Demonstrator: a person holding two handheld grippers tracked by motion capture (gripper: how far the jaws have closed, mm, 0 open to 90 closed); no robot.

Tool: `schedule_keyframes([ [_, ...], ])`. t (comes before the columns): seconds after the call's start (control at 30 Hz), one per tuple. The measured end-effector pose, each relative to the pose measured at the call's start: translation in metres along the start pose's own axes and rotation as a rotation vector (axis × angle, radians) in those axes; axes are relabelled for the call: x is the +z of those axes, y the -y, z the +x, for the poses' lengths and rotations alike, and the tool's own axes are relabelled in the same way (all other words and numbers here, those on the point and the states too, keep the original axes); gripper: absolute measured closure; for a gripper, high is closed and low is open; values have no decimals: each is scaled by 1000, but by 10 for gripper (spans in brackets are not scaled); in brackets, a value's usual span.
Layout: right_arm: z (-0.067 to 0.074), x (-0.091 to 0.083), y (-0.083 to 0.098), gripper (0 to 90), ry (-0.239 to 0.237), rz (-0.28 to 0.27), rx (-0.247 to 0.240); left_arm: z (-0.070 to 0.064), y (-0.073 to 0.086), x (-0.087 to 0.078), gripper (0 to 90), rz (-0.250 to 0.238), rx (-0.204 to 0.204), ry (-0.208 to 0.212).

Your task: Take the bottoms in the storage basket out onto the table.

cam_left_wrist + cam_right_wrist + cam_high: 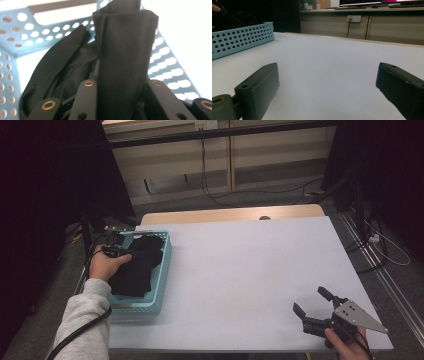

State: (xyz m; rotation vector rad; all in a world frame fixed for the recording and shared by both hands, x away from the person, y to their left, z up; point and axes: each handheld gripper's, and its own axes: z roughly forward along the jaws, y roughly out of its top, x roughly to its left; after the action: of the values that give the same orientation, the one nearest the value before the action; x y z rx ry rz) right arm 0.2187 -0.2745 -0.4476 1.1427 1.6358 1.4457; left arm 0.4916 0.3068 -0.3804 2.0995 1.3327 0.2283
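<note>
A light blue perforated basket [162, 270] stands at the table's left edge with black cloth [135, 272] piled in it. My left gripper [127, 253] reaches into the basket from the left. In the left gripper view my left gripper [121, 86] is shut on an upright fold of the black cloth [125, 50], which rises between the jaws above the basket wall [165, 60]. My right gripper [311, 301] rests low over the table near the front right corner. It is open, with nothing but bare table between the jaws of my right gripper [328, 75].
The white table top [250, 265] stretches between the basket and the right gripper. The basket [242, 40] stands far left in the right gripper view. Cables lie on the floor behind the table [220, 195]. Dark stands flank both sides.
</note>
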Motion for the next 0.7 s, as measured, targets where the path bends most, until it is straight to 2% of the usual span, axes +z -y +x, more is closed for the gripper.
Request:
schedule_keyframes([
  [0.07, 0, 0, 0, 45, 1, 0, 0, 6, 7, 7, 679, 2, 9, -24],
  [0.1, 0, 0, 0, 45, 2, -2, 3, 8, 9, 10, 621, -7, 18, -44],
  [0.2, -1, 0, 0, 45, 3, -1, 7, 12, 13, 14, 436, -24, 39, -63],
  [0.23, -1, 0, 0, 45, 3, -1, 10, 16, 18, 20, 364, -21, 86, -64],
  [0.3, 0, 0, 0, 45, 2, 1, 10, 17, 22, 25, 349, 5, 90, -60],
  [0.4, -1, 0, 0, 45, 2, 1, 13, 18, 26, 32, 242, 16, 103, -67],
  [0.47, 0, 0, 0, 45, -2, -4, 19, 19, 29, 37, 168, 30, 90, -44],
  [0.53, -1, -1, 0, 45, -7, -8, 17, 17, 30, 42, 118, 43, 79, -39],
  [0.63, -1, -1, 0, 45, -5, -12, 19, 15, 30, 45, 56, 60, 78, -42],
  [0.67, -1, -1, 0, 45, -8, -9, 23, 13, 29, 48, 44, 75, 102, -55],
  [0.7, -1, -1, 0, 45, -9, -7, 19, 11, 29, 49, 43, 71, 84, -67],
])
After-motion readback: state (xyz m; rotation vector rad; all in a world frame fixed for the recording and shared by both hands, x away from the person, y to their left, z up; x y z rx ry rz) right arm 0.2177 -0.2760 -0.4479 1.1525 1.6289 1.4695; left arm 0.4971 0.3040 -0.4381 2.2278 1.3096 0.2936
